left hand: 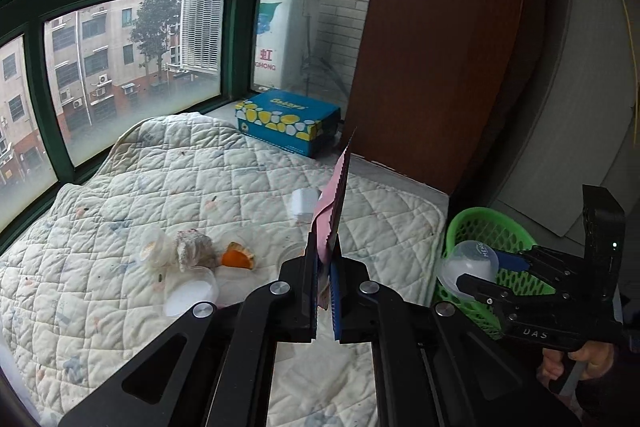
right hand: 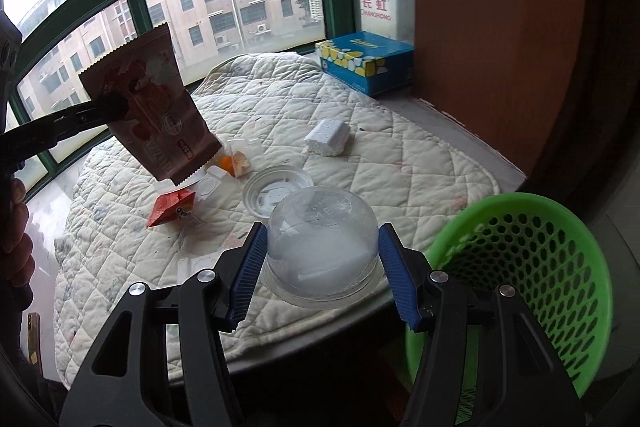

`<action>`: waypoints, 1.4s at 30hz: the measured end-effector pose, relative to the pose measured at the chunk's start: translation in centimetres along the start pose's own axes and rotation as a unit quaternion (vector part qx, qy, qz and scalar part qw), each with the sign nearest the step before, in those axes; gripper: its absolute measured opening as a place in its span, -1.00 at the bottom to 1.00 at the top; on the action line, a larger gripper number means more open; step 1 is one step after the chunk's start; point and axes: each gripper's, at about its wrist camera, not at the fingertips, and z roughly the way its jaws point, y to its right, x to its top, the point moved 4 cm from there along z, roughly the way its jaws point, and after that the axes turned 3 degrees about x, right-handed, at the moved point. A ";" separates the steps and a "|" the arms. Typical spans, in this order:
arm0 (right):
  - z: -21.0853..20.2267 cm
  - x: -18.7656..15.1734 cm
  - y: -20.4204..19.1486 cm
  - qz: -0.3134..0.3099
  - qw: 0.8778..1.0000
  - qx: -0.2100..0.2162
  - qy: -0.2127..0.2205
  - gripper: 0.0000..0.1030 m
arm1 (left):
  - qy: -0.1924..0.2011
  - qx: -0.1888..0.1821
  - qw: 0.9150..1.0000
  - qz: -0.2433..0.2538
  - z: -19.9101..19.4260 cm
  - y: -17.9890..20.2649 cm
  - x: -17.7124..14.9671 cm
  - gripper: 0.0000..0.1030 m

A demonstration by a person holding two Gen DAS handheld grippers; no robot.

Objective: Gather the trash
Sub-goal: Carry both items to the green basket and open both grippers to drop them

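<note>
Two pieces of trash are up in the air at once. The right gripper (right hand: 320,267) has its blue pads pressed against the sides of a clear plastic cup (right hand: 322,247), held upside down just beside the rim of the green basket (right hand: 532,267). The left gripper (left hand: 325,267) is pinched almost fully closed on a pink snack wrapper (left hand: 334,203), which stands up edge-on between its fingers, above the quilt (left hand: 120,187).

So this looks like the carry step: both items picked, neither dropped yet. The cup is nearest; the next move calls for swinging it over the basket's mouth and parting the jaws so it falls inside, not onto the rim. The wrapper has further to travel, across the quilt's corner.

Plenty left on the quilt: an orange peel (left hand: 238,259), a crumpled wad (left hand: 194,251), a round clear lid (right hand: 278,195), a red packet (right hand: 174,211) and a white foam block (right hand: 328,137). A blue tissue box (left hand: 286,121) sits by the window.
</note>
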 end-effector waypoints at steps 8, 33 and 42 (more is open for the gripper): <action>-2.0 -2.7 7.5 0.058 0.996 -0.063 -0.011 0.12 | -0.018 -0.063 0.997 0.028 3.2 7.5 0.4 -0.90; -5.8 -7.6 17.2 0.144 0.979 -0.142 -0.010 0.47 | -0.129 -0.170 0.974 0.076 12.6 21.3 -3.6 -0.58; -6.6 -7.2 17.3 0.148 0.979 -0.140 -0.001 0.49 | -0.110 -0.143 0.980 0.087 11.7 20.9 -4.0 0.12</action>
